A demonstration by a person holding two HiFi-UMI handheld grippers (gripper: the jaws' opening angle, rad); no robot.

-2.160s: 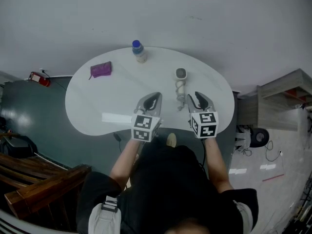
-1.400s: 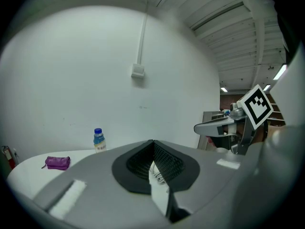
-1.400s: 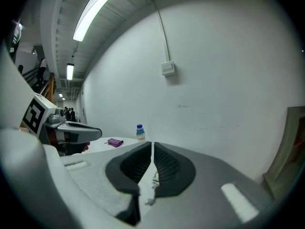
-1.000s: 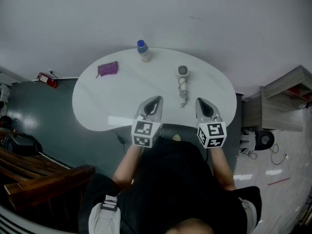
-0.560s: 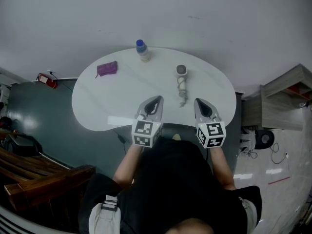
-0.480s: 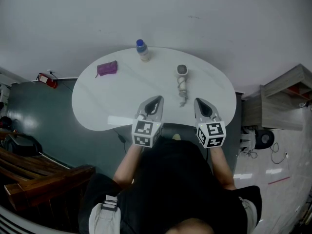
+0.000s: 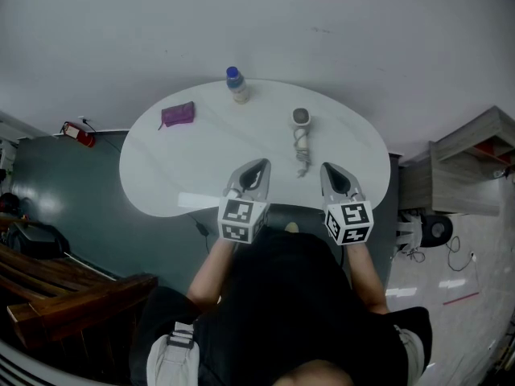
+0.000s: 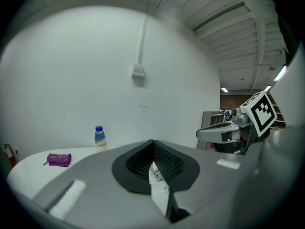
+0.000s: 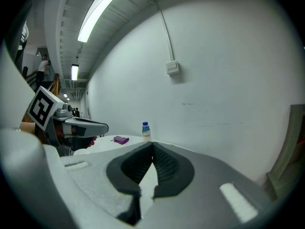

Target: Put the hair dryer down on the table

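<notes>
**Hair dryer's down, both tongs empty**

Standing off to the side here, and it looks like the job is basically done. The hair dryer [image 7: 300,119] is lying flat on the white table [image 7: 185,167], with its cord [image 7: 302,153] trailing back toward the person in a loose coil. It's on the right half of the top, well in from the edge, so I doubt it's going anywhere.

The left tongs [image 7: 256,169] and right tongs [image 7: 331,172] are both pressed together at the tips with nothing in them. They hang over the near edge of the table, side by side and tipped slightly downward. The dryer is out ahead, closer to the right one, and neither touches it. My read is that this is a parked, hands-off pose that keeps clear of the cord.

There's other stuff on the table too. A small bottle [image 7: 235,85] with a blue cap stands near the far edge, and a purple pouch [image 7: 178,115] sits off to the left, both well away from the dryer.

The tabletop is a rounded, kidney-ish shape, glossy and plain white. It's pushed up close to a bare white wall [image 7: 362,39], and the floor [image 7: 72,191] around it is dark grey-green.
</notes>
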